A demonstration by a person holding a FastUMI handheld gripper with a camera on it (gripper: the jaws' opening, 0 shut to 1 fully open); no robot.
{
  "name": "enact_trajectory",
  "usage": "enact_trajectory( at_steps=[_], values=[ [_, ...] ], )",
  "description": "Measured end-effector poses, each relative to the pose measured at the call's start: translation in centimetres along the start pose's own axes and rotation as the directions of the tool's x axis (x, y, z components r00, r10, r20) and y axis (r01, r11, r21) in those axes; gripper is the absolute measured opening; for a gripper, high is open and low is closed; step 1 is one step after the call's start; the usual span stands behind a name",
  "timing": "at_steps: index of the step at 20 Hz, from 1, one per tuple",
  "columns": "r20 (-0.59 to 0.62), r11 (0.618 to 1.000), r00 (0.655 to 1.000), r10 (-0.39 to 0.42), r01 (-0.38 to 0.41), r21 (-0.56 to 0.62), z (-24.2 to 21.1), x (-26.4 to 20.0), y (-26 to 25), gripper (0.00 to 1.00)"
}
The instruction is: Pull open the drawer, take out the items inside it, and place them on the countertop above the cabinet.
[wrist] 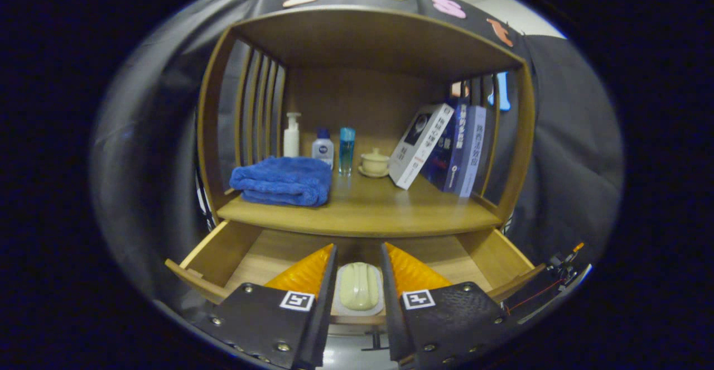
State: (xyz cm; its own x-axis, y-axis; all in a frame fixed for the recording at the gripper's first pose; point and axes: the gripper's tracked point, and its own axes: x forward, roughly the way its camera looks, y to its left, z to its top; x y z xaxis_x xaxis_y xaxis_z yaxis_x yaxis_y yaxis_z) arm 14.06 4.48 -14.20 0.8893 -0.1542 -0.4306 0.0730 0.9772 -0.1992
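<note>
The wooden drawer [217,250] stands pulled open under the cabinet's countertop [362,208]. A pale green soap bar in a white soap dish [358,287] sits between my fingers, over the front part of the drawer. My gripper [358,245] is shut on the soap dish, with one finger pressing on each side. Whether the dish rests on the drawer floor or hangs just above it, I cannot tell. The drawer floor on either side of my fingers shows bare wood.
On the countertop lie a folded blue towel [281,180] at the left, a white pump bottle [291,135], a small white bottle [323,148], a blue bottle [346,149], a cream lidded cup [374,163] and leaning books [446,147] at the right. The countertop's front middle is bare wood.
</note>
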Motion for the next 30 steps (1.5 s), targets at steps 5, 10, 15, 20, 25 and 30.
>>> enact_trajectory(
  at_steps=[5, 10, 15, 20, 25, 30],
  values=[
    [-0.29, 0.998, 0.956, -0.052, 0.043, -0.035, -4.7, 4.2, -0.4, 0.43],
    [-0.468, 1.0, 0.884, -0.01, 0.005, -0.013, -9.4, 7.6, 0.5, 0.44],
    [-0.468, 1.0, 0.884, -0.006, -0.001, -0.015, -10.2, 8.2, 0.7, 0.44],
    [-0.457, 1.0, 0.889, -0.005, 0.008, 0.004, -9.8, 7.2, 0.1, 0.2],
    [-0.362, 1.0, 0.932, -0.015, 0.017, 0.003, -6.2, 4.5, -0.9, 0.2],
    [-0.256, 0.999, 0.966, -0.036, 0.041, 0.014, -1.5, 2.2, -2.0, 0.2]
  ],
)
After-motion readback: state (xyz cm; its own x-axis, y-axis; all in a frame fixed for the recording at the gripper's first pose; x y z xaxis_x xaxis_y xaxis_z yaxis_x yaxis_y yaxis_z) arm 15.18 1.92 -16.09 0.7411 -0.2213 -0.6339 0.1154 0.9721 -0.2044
